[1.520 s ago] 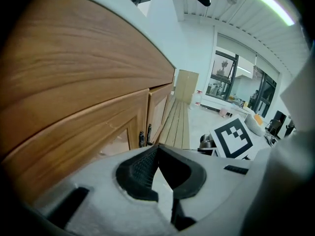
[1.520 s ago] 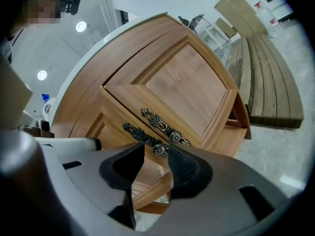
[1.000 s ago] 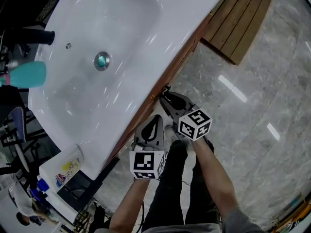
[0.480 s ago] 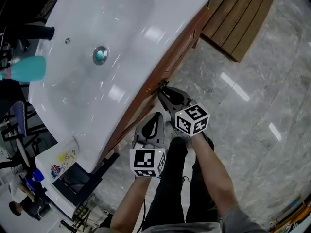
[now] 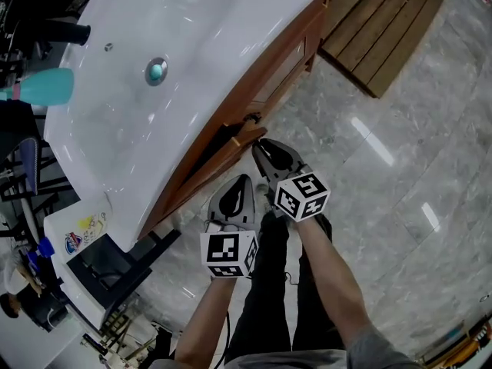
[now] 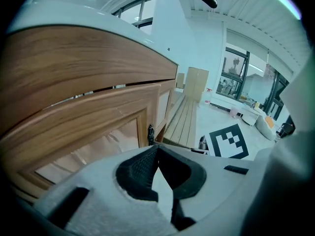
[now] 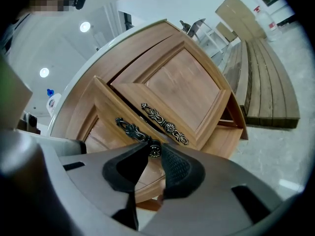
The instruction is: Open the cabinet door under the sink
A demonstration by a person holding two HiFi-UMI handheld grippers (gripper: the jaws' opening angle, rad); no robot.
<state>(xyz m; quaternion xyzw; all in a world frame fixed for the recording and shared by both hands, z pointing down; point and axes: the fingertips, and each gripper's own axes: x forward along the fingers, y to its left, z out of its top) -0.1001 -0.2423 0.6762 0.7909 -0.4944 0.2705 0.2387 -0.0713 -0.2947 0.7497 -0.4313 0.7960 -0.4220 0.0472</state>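
Note:
A wooden cabinet under the white sink (image 5: pixel 115 129) has two doors. The left door (image 5: pixel 223 160) stands ajar, with a dark gap behind its edge. My right gripper (image 5: pixel 257 146) is shut on that door's small dark knob (image 7: pixel 154 150), which sits between the pads below an ornate metal plate (image 7: pixel 129 128). The other door (image 7: pixel 182 82) stays against the cabinet frame. My left gripper (image 5: pixel 244 183) hangs beside the right one, in front of the open door (image 6: pixel 98 132). Its jaws are shut with nothing in them.
A slatted wooden platform (image 5: pixel 384 29) lies on the marble floor (image 5: pixel 400 175) to the right of the cabinet. A teal bottle (image 5: pixel 46 83) stands at the sink's far edge. The person's legs (image 5: pixel 284 283) are below the grippers.
The left cabinet door has swung out from nearly closed to ajar. My right gripper has drawn back toward me with the knob. The left gripper shifted slightly alongside it.

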